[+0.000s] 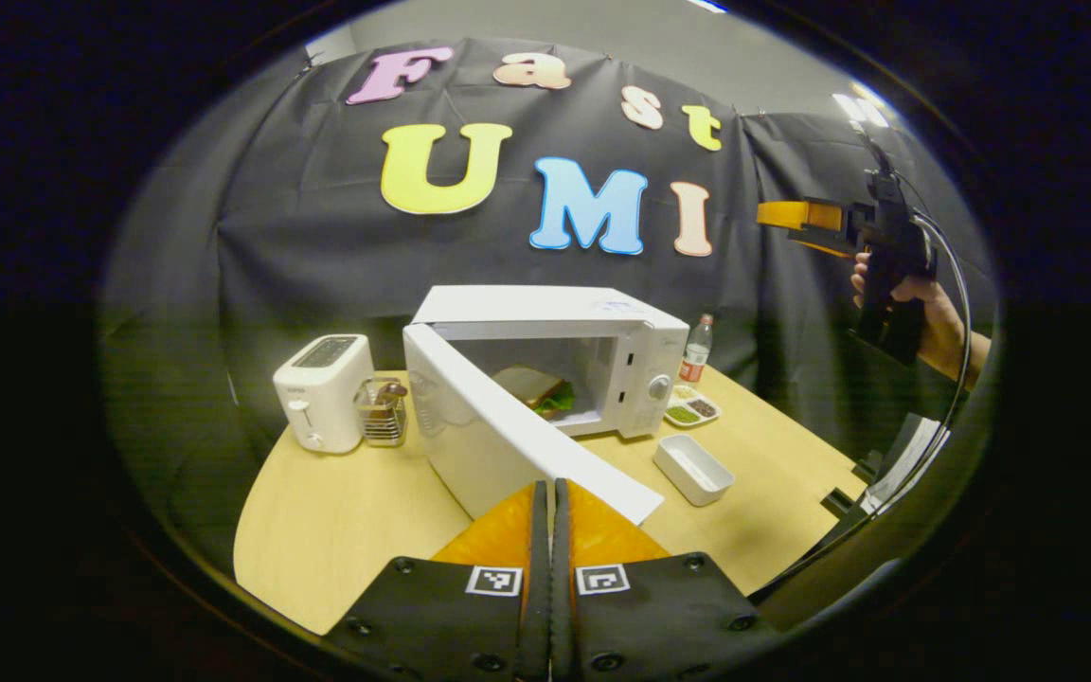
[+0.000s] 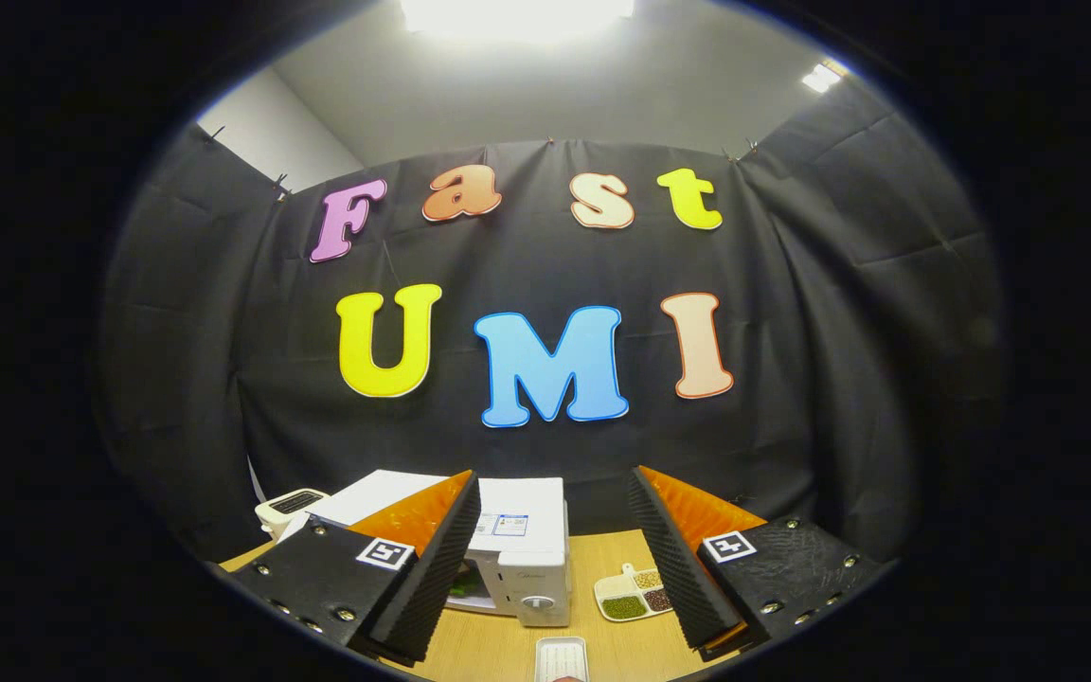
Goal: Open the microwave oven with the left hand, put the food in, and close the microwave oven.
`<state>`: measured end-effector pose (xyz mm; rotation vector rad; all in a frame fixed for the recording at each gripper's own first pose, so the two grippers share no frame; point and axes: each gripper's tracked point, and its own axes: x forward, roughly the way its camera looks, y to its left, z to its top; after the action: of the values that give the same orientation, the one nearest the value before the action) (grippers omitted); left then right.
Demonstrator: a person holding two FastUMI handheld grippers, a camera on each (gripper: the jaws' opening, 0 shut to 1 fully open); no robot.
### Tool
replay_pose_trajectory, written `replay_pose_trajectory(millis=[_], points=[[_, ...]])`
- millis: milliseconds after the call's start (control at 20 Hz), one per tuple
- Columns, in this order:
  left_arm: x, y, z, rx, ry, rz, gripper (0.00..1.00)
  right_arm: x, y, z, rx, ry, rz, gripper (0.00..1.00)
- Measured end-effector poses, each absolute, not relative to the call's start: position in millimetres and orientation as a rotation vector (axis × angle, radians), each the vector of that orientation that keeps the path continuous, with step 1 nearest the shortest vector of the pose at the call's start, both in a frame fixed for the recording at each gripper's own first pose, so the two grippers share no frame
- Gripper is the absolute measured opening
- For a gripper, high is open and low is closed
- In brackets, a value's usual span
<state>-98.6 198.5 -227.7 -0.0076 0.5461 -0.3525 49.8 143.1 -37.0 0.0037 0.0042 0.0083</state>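
Ceiling lights (image 2: 517, 14) are blazing at the top of the right gripper view, washing that edge out in glare. Smaller lamps (image 1: 858, 104) are glinting upper right in the left gripper view. Both views are bending and dimming toward their rims; the centres are staying sharp.

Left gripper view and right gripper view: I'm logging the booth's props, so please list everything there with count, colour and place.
Microwave oven: one, white, mid-table, door swung open.
Sandwich: one, tan bread with green filling, inside the microwave oven.
Toaster: one, white, left of the microwave oven.
Wire basket: one, metal, between toaster and microwave oven.
Bottle: one, clear with red label, right of the microwave oven, toward the back.
Divided dish: one, white, holding green and brown bits, beside the bottle.
Rectangular tray: one, white, front right.
Table: one, light wood.
Left hand-held gripper: fingers together, holding nothing.
Right hand-held gripper: fingers apart, raised above the table.
Hand: one, holding the right hand-held gripper.
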Motion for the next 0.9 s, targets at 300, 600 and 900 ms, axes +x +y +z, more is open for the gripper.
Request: replay_pose_trajectory(millis=[300, 600, 900], points=[[-76, 156, -234, -0.011, 0.554, -0.412, 0.07, 57, 121, -43, 0.009, 0.014, 0.003, 0.95], [-42, 123, -242, -0.042, 0.539, -0.430, 0.07, 62, 102, -50, 0.020, 0.035, 0.000, 0.95], [-3, 83, -253, -0.103, 0.531, -0.450, 0.07, 66, 90, -57, 0.030, 0.053, 0.002, 0.95]])
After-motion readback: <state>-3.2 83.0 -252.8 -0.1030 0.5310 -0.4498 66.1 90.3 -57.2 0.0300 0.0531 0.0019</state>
